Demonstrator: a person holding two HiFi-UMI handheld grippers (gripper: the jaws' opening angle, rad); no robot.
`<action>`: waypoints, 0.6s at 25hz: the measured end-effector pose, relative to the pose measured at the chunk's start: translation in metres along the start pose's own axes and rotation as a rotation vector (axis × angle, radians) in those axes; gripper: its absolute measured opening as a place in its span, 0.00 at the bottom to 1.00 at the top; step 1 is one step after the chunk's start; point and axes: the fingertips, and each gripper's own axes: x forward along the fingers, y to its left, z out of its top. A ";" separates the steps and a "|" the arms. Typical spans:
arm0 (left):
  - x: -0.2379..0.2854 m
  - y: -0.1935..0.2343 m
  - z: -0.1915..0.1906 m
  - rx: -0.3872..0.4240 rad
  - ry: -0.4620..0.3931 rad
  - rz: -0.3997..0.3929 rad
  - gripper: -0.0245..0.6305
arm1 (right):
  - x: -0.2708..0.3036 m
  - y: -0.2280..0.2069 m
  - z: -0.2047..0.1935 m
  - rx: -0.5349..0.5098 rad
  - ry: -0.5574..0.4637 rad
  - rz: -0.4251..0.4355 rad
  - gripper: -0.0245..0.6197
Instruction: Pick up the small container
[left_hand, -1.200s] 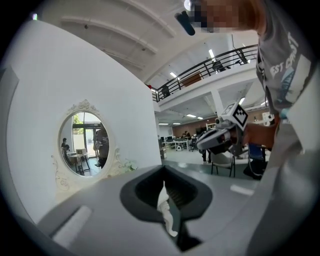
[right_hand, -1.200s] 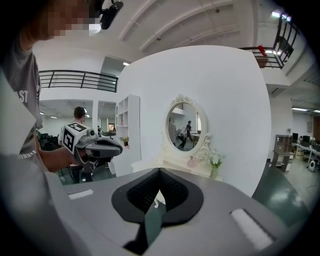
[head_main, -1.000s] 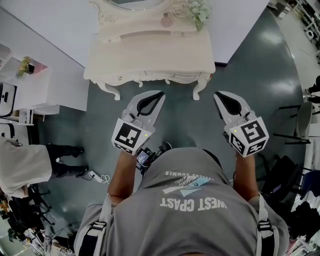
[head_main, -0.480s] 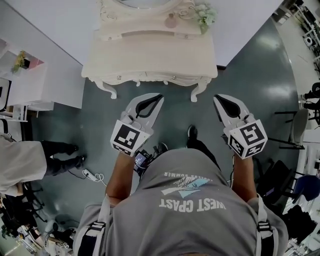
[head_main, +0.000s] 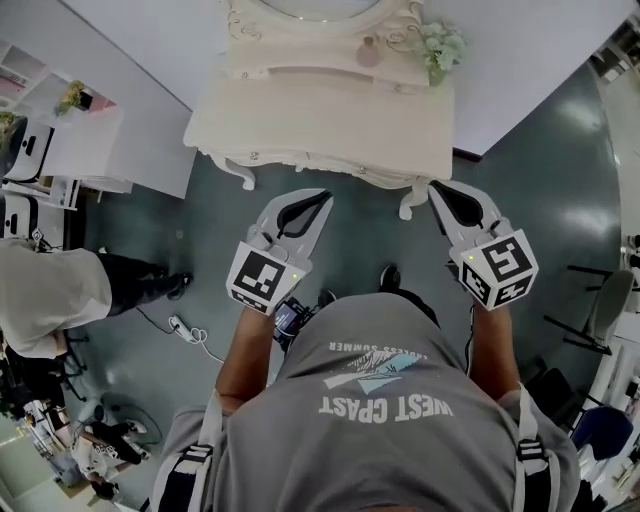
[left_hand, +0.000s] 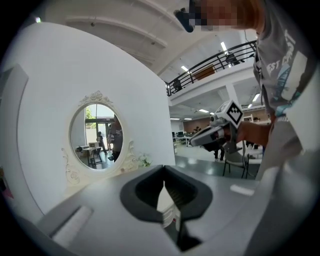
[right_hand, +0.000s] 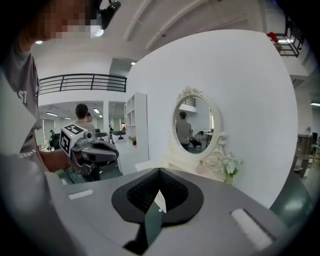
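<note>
The small container (head_main: 368, 52), a pinkish bottle, stands at the back of the cream dressing table (head_main: 320, 125), beside a bunch of white flowers (head_main: 437, 45). In the right gripper view the container (right_hand: 201, 166) sits below the oval mirror (right_hand: 192, 125). My left gripper (head_main: 322, 197) and right gripper (head_main: 437, 189) hang over the floor just short of the table's front edge, well apart from the container. Both are shut with nothing between the jaws. The left gripper view shows its shut jaws (left_hand: 164, 182), the mirror (left_hand: 96, 132) and the flowers (left_hand: 144, 161), with no container visible.
A person in dark trousers (head_main: 60, 295) stands on the grey floor at the left. White shelves (head_main: 85, 150) stand left of the table, and a cable with a power strip (head_main: 185, 330) lies on the floor. Chairs (head_main: 600, 310) stand at the right.
The dressing table has shifted rightward and nearer in the head view, so both shut grippers now reach its front edge. The person at the left has stepped closer.
</note>
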 end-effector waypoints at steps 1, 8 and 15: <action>0.006 -0.002 0.001 -0.001 0.006 0.011 0.04 | 0.001 -0.008 0.000 -0.002 -0.004 0.011 0.04; 0.045 -0.024 0.011 0.007 0.045 0.073 0.04 | 0.001 -0.054 -0.006 -0.006 -0.031 0.098 0.04; 0.065 -0.043 0.025 0.010 0.069 0.149 0.04 | -0.012 -0.089 -0.015 -0.008 -0.043 0.153 0.04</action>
